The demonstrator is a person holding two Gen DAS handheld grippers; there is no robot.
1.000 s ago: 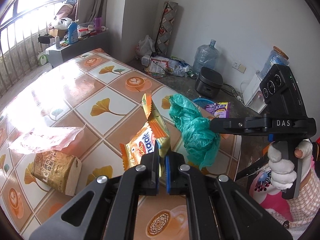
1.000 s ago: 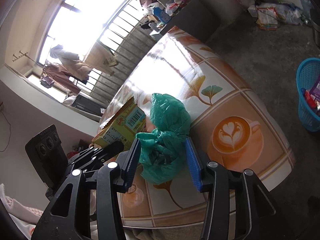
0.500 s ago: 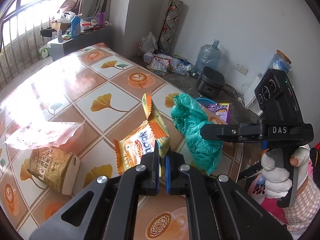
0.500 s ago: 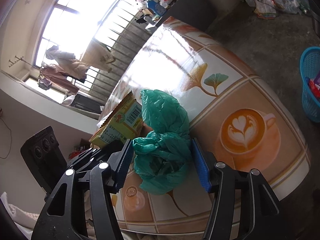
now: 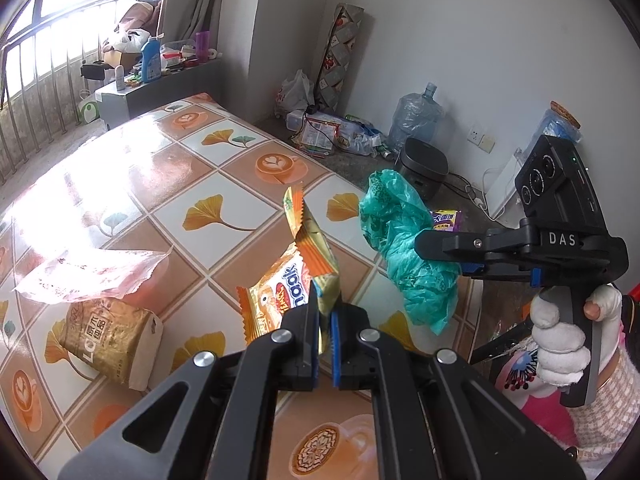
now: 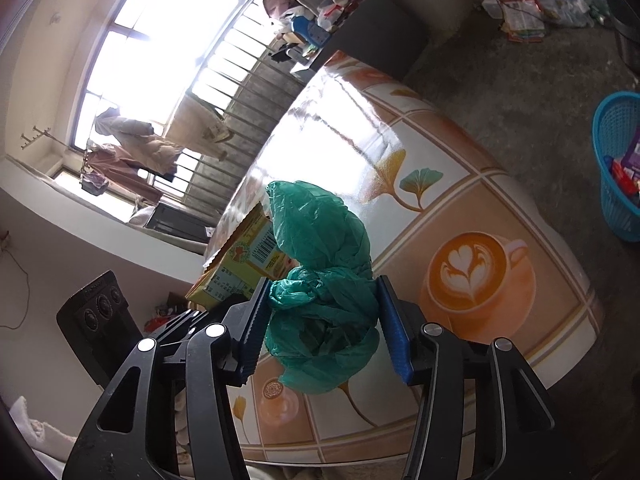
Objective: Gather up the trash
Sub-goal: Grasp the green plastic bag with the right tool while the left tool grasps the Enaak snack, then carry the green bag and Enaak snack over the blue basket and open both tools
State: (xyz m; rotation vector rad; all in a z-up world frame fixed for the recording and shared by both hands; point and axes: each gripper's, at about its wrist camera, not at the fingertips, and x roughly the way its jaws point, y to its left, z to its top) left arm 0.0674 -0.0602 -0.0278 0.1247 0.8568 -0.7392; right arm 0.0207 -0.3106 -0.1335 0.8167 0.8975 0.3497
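**Two pieces in hand, two more on the table**

While nothing we hold has reached the bin yet, we judge the collecting to be partway along. Going left to right across the table (image 5: 224,168): one pale pink plastic wrapper (image 5: 92,276) lies flat, touching the top of one brown paper packet (image 5: 112,340) lying on its side. Neither is picked up, so both are left to do.

Next comes one orange snack wrapper (image 5: 288,288), lifted off the tablecloth. Our left gripper (image 5: 326,320) has its jaws pressed nearly together, pinching the wrapper's lower edge.

Right of it hangs one crumpled green plastic bag (image 5: 404,248), above the table's near edge. Our right gripper (image 6: 320,320) has it between half-spread jaws that have just been closing a little; the blue pads (image 6: 392,332) touch the bag's bulk on both sides, so we read it as held.

Furthest right, on the floor, stands one blue basket (image 6: 612,184) with several packets already inside; we take it for the bin. One purple packet (image 5: 446,220) shows there, just behind the bag.

Count: four loose pieces, two gripped, two waiting, one basket.
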